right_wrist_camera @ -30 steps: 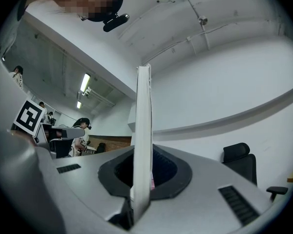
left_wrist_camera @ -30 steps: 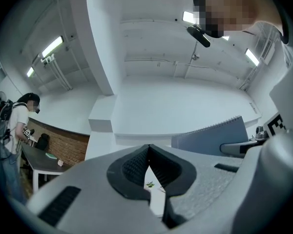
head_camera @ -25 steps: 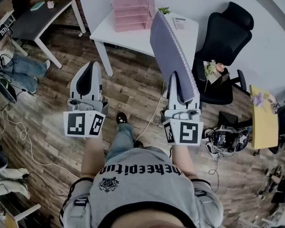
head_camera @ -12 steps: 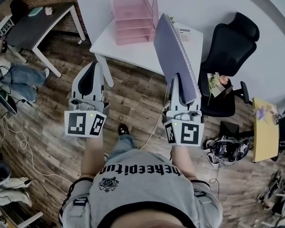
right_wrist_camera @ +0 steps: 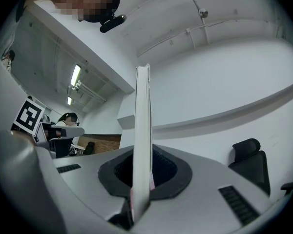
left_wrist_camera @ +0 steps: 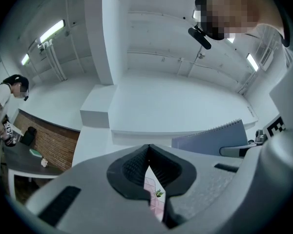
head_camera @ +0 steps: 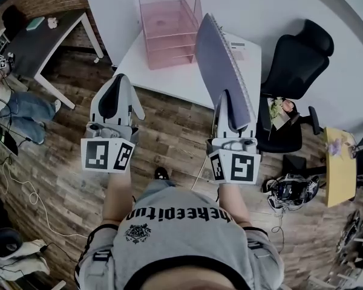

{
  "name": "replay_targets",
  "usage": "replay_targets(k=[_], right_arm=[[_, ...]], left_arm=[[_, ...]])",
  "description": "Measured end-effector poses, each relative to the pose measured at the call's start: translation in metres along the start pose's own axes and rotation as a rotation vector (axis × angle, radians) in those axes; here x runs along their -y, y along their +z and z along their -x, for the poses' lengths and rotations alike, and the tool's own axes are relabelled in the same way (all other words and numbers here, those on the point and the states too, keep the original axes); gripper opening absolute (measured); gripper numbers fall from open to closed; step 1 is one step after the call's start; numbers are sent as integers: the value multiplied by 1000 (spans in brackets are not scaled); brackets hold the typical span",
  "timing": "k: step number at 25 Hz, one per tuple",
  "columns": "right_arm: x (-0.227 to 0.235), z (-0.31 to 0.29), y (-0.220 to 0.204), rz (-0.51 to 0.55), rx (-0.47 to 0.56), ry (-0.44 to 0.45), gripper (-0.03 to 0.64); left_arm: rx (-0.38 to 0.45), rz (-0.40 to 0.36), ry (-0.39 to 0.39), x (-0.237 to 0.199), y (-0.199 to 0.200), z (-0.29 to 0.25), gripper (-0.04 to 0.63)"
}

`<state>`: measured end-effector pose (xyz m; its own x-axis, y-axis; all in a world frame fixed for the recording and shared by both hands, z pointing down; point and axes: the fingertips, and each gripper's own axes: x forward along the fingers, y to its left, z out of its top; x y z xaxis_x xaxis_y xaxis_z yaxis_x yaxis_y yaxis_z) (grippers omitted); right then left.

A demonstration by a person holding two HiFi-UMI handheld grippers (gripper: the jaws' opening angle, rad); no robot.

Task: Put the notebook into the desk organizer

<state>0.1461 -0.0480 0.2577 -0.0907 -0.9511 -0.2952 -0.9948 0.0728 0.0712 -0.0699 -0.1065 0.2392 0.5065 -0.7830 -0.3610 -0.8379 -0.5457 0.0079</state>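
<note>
Purple notebook (head_camera: 221, 65), clamped on edge in the right claw (head_camera: 231, 109) while the left claw (head_camera: 117, 94) is closed empty, needs a square approach to the pink desk organizer (head_camera: 168, 26) on the worktop (head_camera: 183, 80).

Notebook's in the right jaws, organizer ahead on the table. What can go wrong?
1. The right gripper pinches the notebook at one end only; the tall free part could pivot or slip.
2. It stands on edge, while the desk organizer has stacked tiers: it may jam unless laid flat.

open wood floor (head_camera: 169, 132) before white table (head_camera: 157, 77), pink desk organizer (head_camera: 168, 32) at its back, black chair (head_camera: 296, 59) right
</note>
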Motion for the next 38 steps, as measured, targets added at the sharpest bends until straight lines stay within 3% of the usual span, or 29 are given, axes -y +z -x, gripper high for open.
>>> replay_targets(k=[14,21,30,38], right_arm=[[-26,-75,-28,-5,7,-49,32],[-32,-95,-42,-12,-13,-57,32],[-18,-129,-58,-3,-23,-60,32],[2,-193,-72,29,-30,-31,32]], left_arm=[[-1,2,-18,-80,-23,-42,5],[-20,10,-35,-97,-38,-60,5],[-44,16,-28,-111,-61,-89,5],[-28,1,7,-137,-70,-133,4]])
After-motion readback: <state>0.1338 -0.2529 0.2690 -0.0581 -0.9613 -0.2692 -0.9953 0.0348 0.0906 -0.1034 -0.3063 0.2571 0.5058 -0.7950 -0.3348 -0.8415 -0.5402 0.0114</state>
